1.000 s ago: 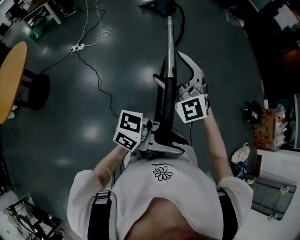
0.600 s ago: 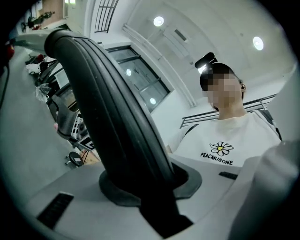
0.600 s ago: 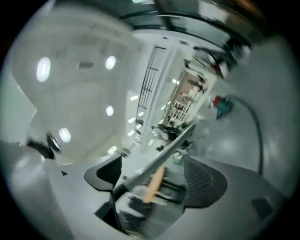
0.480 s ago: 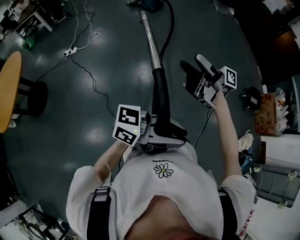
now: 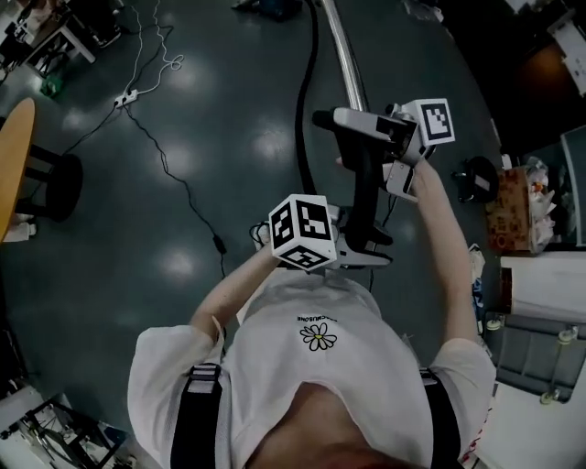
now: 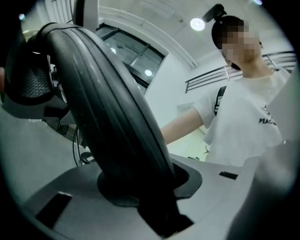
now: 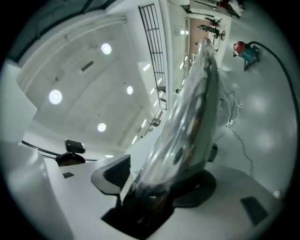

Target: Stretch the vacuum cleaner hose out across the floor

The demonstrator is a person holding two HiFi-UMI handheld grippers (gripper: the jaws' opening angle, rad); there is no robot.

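I hold the vacuum's black curved handle [image 5: 360,188] in front of my chest. My left gripper [image 5: 364,249] is shut on its lower end; in the left gripper view the ribbed black handle [image 6: 108,103] fills the space between the jaws. The metal tube [image 5: 341,46] runs from the handle's top away toward the vacuum body [image 5: 275,7]. My right gripper [image 5: 343,119] has just been closing, and its jaws now sit against the shiny metal tube [image 7: 197,108] between them. The black hose [image 5: 302,101] curves down from the vacuum body along the floor.
A white power strip [image 5: 126,95] with thin cables lies on the dark floor at the upper left. A round wooden table [image 5: 11,165] and a black stool base [image 5: 55,188] stand at the left edge. Boxes and bags [image 5: 508,206] crowd the right side.
The left gripper swung right with the handle, which now stands more upright. The right gripper came back in from the right and took the tube. The tube and hose shifted right in view.
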